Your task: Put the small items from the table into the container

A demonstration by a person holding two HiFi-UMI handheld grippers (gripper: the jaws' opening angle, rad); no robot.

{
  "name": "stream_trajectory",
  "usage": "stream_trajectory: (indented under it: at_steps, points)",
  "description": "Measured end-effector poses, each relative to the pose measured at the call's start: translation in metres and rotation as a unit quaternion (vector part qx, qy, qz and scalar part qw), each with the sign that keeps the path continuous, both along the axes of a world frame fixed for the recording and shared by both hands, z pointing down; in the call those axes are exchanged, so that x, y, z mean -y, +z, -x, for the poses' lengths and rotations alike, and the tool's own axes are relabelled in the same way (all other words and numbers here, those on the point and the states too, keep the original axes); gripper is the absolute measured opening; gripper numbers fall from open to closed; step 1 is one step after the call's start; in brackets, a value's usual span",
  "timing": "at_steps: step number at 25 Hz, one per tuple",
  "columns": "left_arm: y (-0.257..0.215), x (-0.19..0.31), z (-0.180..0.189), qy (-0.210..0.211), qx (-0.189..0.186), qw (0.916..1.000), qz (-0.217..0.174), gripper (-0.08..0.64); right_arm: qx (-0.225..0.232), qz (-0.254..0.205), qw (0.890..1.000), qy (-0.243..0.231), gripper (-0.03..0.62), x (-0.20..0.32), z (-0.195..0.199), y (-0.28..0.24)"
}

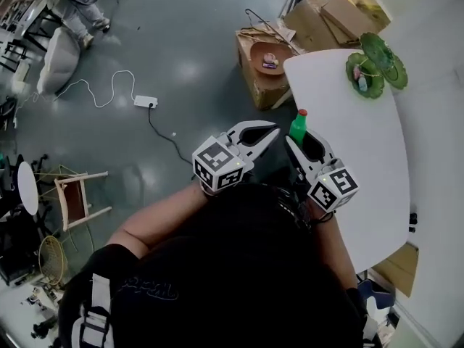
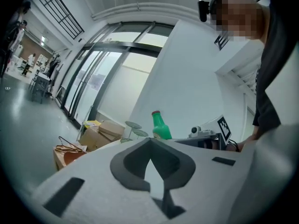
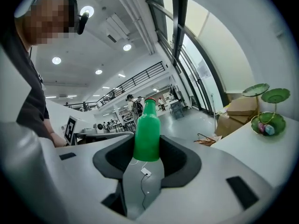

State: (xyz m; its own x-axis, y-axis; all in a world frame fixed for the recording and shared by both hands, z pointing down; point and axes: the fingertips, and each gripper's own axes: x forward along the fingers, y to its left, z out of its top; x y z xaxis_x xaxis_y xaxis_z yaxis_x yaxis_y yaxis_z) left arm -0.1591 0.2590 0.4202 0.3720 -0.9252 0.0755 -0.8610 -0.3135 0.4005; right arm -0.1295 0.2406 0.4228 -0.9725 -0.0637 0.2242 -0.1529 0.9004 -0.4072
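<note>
Green bottle (image 3: pixel 147 125) sitting clamped between right gripper (image 1: pixel 303 145) fingers, hanging at near edge of table (image 1: pixel 348 165). Left gripper (image 1: pixel 270 131) fingers resting together, empty. Likely carrying step. Next move calling for reaching container, possibly green tiered dish (image 1: pixel 366 75) at far end.

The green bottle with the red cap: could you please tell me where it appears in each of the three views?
Head view: the green bottle is right of centre, held by the right gripper.
Left gripper view: near centre, upright, just left of the right gripper.
Right gripper view: centre, clamped between the fingers.
Shared landmark: the green tiered stand.
</note>
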Motion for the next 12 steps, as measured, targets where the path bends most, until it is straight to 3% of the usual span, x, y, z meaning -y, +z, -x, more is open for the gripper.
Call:
stream_trajectory:
  at_steps: [7,12]
  points:
    - [0.015,0.016,0.05,-0.055,0.007,0.9983,0.014,0.005,0.004,0.019,0.999,-0.05,0.172,0.019,0.047,0.02]
    - [0.019,0.066,0.062,-0.07,0.026,0.9971,0.017,0.005,0.026,0.014,0.998,-0.061,0.172,0.076,0.061,0.019]
